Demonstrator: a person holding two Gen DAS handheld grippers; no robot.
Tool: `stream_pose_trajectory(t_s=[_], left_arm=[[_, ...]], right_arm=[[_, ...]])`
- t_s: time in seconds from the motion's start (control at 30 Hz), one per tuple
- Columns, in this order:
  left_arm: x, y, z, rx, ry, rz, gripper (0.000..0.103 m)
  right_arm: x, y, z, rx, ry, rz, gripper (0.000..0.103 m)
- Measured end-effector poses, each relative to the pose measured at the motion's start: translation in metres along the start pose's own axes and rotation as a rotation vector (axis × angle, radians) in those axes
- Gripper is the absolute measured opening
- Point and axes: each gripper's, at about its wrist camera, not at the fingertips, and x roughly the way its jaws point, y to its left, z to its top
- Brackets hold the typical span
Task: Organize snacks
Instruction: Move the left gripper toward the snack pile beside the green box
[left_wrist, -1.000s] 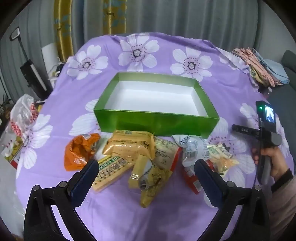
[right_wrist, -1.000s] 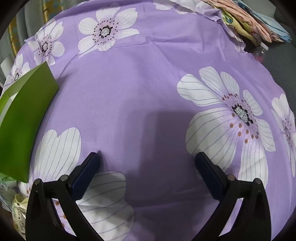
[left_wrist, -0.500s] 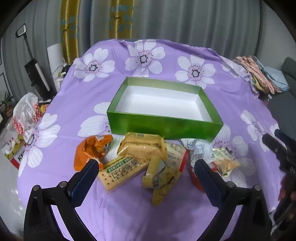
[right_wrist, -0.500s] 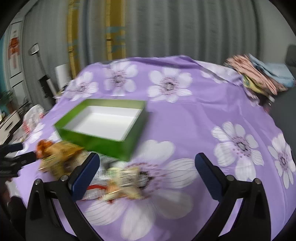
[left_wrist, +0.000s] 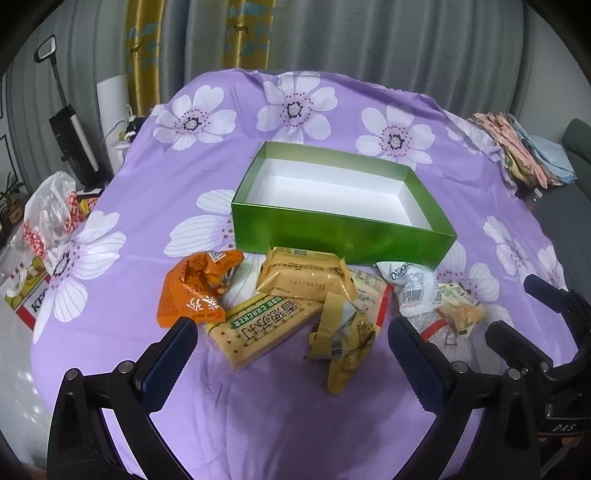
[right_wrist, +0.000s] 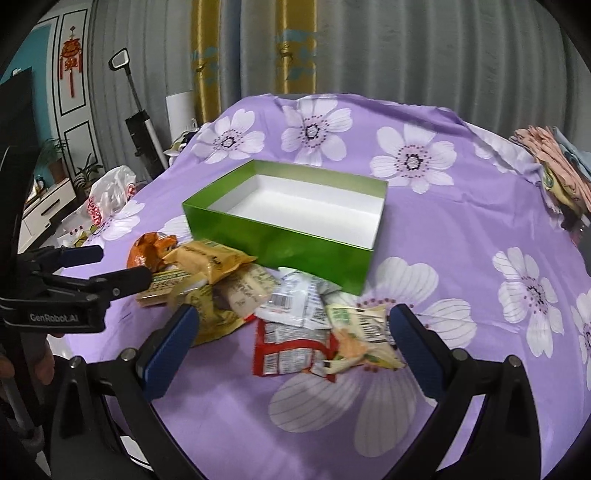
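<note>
While both tools gape, snacks (left_wrist: 295, 306) lie beside green box (left_wrist: 332, 236)

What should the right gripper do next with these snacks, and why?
Probably lower the right gripper onto the red packet lying between its open jaws. The green box is empty, every snack is outside it, and neither the right nor the left gripper holds anything.

Home living room: curtains (right_wrist: 295, 48), stick vacuum (right_wrist: 138, 110), TV cabinet (right_wrist: 40, 210).
</note>
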Motion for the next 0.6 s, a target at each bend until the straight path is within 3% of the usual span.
stream_pose_trajectory(t_s=[0.6], left_arm=[[0.013,0.006,-0.004,0.003,0.034,-0.014,0.102]], right_arm=[[0.015,0.009,-0.003,0.006,0.055,0.008,0.103]])
